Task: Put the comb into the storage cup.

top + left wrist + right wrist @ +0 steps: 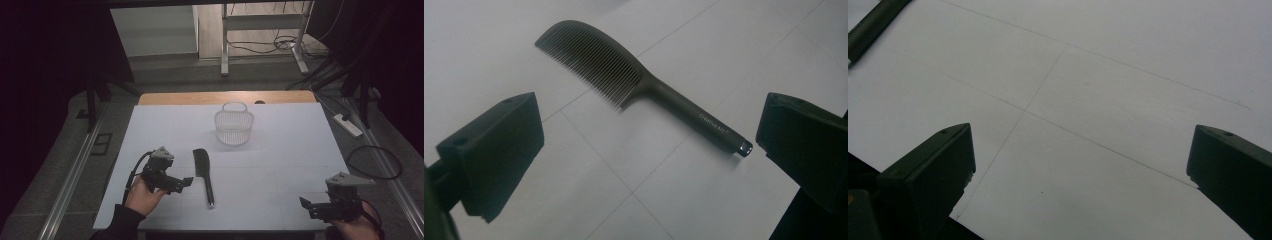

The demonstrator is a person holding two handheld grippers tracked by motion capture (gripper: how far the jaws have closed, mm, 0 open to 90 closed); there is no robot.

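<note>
High view puts the comb lying flat on the white table, just to the right of your left gripper, with its long axis running near to far: toothed head at the far end, handle tip at the near end. Your left gripper is much the nearer of the two; your right gripper sits well apart at the near right corner. Both have their jaws spread wide and hold nothing. The wire basket stands farther back, beyond the comb's head. Left gripper view adds what the overhead cannot: the comb lies ahead of the jaws, slanted across the gap, its handle end close to one jaw, so you would likely need to advance and square up before closing. Right gripper view catches just a bit of the handle at its far left corner.
</note>
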